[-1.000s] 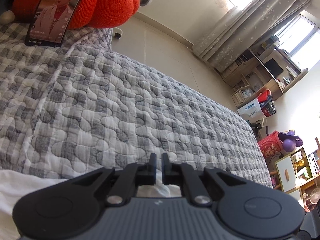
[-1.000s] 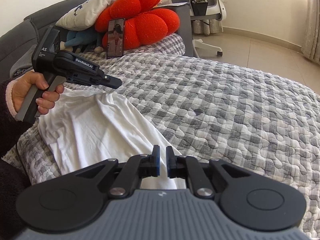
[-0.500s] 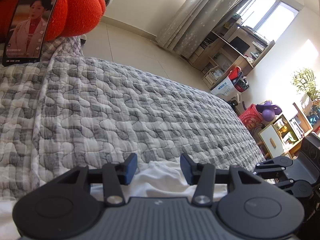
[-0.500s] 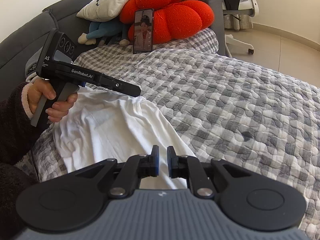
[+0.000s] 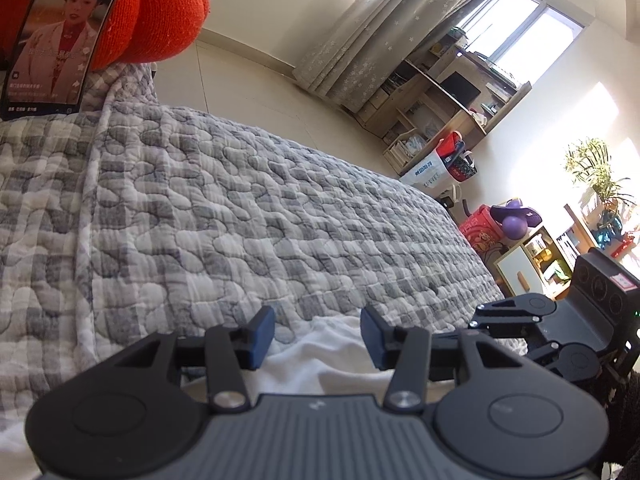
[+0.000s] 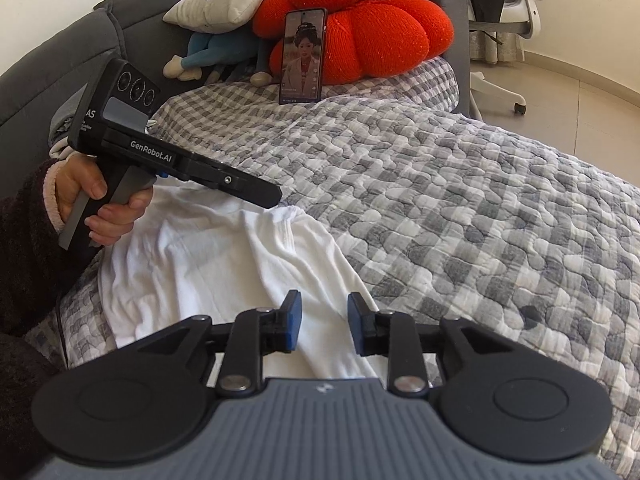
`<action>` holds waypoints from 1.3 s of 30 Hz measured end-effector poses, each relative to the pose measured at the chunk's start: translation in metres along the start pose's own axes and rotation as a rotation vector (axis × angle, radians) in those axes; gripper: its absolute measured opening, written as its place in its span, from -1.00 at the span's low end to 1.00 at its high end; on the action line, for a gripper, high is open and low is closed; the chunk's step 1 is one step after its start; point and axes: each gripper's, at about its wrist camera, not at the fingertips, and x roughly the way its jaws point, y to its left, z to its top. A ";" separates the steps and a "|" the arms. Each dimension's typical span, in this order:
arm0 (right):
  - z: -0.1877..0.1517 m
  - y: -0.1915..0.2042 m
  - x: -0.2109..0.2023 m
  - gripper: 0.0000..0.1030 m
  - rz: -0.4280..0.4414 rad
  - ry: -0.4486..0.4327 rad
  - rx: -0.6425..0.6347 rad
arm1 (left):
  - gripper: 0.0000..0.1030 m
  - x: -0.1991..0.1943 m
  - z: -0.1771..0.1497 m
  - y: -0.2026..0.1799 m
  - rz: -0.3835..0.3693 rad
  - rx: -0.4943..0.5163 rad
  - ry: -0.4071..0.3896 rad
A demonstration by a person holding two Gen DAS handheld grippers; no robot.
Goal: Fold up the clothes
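A white garment [image 6: 200, 264] lies crumpled on the grey checked quilt [image 6: 460, 200], along the near left side of the bed. My right gripper [image 6: 323, 320] hovers open over its near end, nothing between the blue pads. In the right wrist view a hand [image 6: 88, 200] holds my left gripper [image 6: 276, 200] just above the garment's far edge. In the left wrist view my left gripper [image 5: 318, 336] stands open, with a fold of the white garment [image 5: 320, 356] below its fingers. The right gripper [image 5: 480, 320] shows at the right edge there.
A red cushion [image 6: 360, 40] with a phone [image 6: 302, 56] propped against it, a grey pillow [image 6: 224, 0] and a blue plush toy [image 6: 216, 56] sit at the headboard. An office chair [image 6: 504, 8] stands past the bed. Shelves [image 5: 440, 112] and boxes line the far wall.
Both grippers have let go of the white garment: the left opened first, the right just now. The garment has dropped onto the quilt, and both views have shifted a little.
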 end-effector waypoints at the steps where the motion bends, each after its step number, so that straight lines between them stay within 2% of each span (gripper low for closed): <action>1: 0.000 0.000 0.001 -0.43 0.000 0.001 -0.001 | -0.06 0.001 0.000 0.000 -0.007 0.013 0.011; 4: -0.001 0.000 0.004 -0.43 -0.006 0.007 -0.006 | -0.07 0.006 0.000 -0.002 -0.032 0.049 0.037; 6: -0.002 0.001 0.005 -0.51 -0.017 0.009 -0.018 | -0.09 0.010 0.001 -0.003 -0.045 0.067 0.053; 9: -0.004 0.007 0.006 -0.83 -0.036 0.012 -0.060 | -0.16 0.017 0.003 -0.008 -0.052 0.078 0.063; 10: -0.004 0.008 0.006 -0.92 -0.039 0.011 -0.065 | -0.26 0.019 0.003 -0.011 -0.052 0.085 0.066; 11: -0.004 0.010 0.006 -0.94 -0.041 0.010 -0.069 | -0.74 0.021 0.004 -0.013 -0.051 0.093 0.070; 12: -0.005 0.011 0.005 -0.95 -0.050 0.004 -0.077 | -0.88 0.025 0.003 -0.020 -0.027 0.116 0.064; 15: -0.005 0.012 -0.002 -0.95 -0.075 -0.021 -0.086 | -0.89 0.024 -0.001 -0.035 0.024 0.169 0.008; 18: -0.003 0.011 -0.008 -0.96 -0.107 -0.052 -0.089 | -0.90 0.015 -0.003 -0.039 0.045 0.156 -0.086; 20: -0.001 0.011 -0.008 -0.96 -0.125 -0.064 -0.092 | -0.90 0.012 -0.002 -0.040 0.059 0.145 -0.121; 25: 0.001 0.009 0.003 -0.97 -0.184 -0.045 -0.107 | -0.90 0.026 0.002 -0.042 0.165 0.168 -0.117; 27: 0.000 0.006 0.009 -0.97 -0.197 -0.032 -0.104 | -0.90 0.030 0.002 -0.043 0.181 0.168 -0.114; 31: -0.003 0.001 0.009 -0.94 -0.178 -0.032 -0.084 | -0.89 0.036 0.001 -0.044 0.207 0.167 -0.108; 33: -0.002 -0.004 0.005 -0.89 -0.160 -0.038 -0.034 | -0.85 0.039 0.001 -0.045 0.220 0.166 -0.105; 34: -0.001 -0.005 0.003 -0.79 -0.151 -0.037 -0.014 | -0.85 0.041 0.001 -0.045 0.226 0.165 -0.104; 37: 0.000 -0.006 -0.009 -0.76 -0.148 -0.040 0.018 | -0.53 0.038 0.002 -0.049 0.246 0.156 -0.108; 38: 0.000 -0.006 -0.014 -0.76 -0.153 -0.044 0.022 | -0.29 0.033 0.002 -0.051 0.255 0.155 -0.117; 39: 0.000 -0.005 -0.021 -0.76 -0.155 -0.046 0.026 | -0.21 0.029 0.002 -0.053 0.265 0.154 -0.125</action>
